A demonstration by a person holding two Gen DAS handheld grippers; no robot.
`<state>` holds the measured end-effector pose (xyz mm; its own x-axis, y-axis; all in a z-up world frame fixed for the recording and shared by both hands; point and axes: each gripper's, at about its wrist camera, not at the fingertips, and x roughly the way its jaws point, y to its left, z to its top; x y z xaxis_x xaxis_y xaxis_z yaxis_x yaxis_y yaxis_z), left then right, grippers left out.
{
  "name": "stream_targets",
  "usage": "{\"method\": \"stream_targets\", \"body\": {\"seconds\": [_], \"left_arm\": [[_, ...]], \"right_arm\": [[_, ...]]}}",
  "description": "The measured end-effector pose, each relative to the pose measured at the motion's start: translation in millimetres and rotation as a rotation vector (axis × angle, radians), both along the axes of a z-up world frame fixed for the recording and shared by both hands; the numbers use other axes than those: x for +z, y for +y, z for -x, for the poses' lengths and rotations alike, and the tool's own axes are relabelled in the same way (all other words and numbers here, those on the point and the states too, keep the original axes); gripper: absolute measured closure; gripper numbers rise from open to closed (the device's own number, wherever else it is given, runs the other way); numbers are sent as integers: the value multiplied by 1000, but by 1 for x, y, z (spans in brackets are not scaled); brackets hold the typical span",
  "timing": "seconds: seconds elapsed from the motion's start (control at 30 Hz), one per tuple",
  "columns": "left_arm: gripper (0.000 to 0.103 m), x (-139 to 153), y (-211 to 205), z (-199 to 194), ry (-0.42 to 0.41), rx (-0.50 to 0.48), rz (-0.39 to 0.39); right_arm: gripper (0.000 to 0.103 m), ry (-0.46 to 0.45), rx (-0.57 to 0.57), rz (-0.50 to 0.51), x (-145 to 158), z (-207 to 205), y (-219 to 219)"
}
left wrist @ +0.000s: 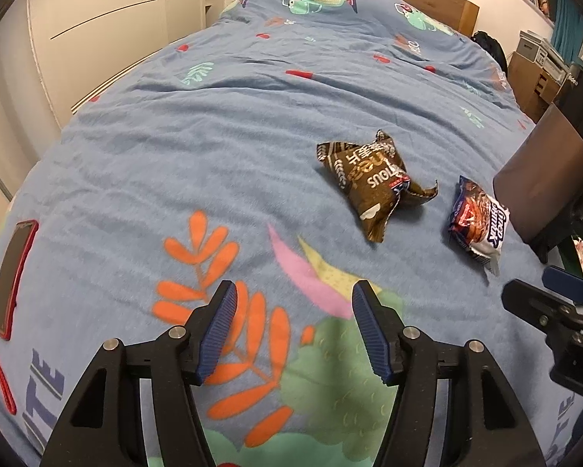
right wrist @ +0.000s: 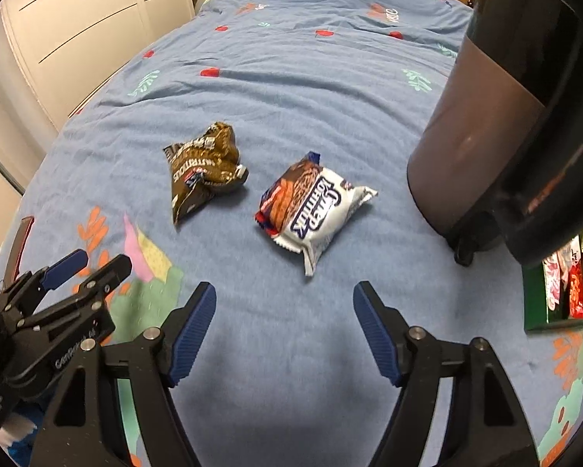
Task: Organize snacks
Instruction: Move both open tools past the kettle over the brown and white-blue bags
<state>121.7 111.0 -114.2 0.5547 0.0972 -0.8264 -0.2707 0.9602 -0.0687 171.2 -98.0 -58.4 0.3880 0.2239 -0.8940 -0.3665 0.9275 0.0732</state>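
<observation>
A brown crumpled snack bag (left wrist: 371,185) lies on the blue bedspread, also in the right wrist view (right wrist: 203,173). A white and red cookie packet (left wrist: 478,223) lies right of it, also in the right wrist view (right wrist: 312,208). My left gripper (left wrist: 293,303) is open and empty, low over the bed, short of the brown bag. My right gripper (right wrist: 283,301) is open and empty, just short of the cookie packet. A green box (right wrist: 563,292) with several snack packets sits at the right.
A dark round bin (right wrist: 485,124) stands on the bed at the right, above the green box. A red-cased phone (left wrist: 13,276) with a strap lies at the left. White cupboards (left wrist: 97,27) line the left wall. My left gripper shows in the right wrist view (right wrist: 87,262).
</observation>
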Motion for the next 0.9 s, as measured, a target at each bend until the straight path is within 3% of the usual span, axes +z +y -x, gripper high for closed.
{"method": "stream_targets", "body": {"seconds": [0.9], "left_arm": [[46, -7, -4, -23, -1, -20, 26]], "right_arm": [[0, 9, -14, 5, -22, -40, 18]]}}
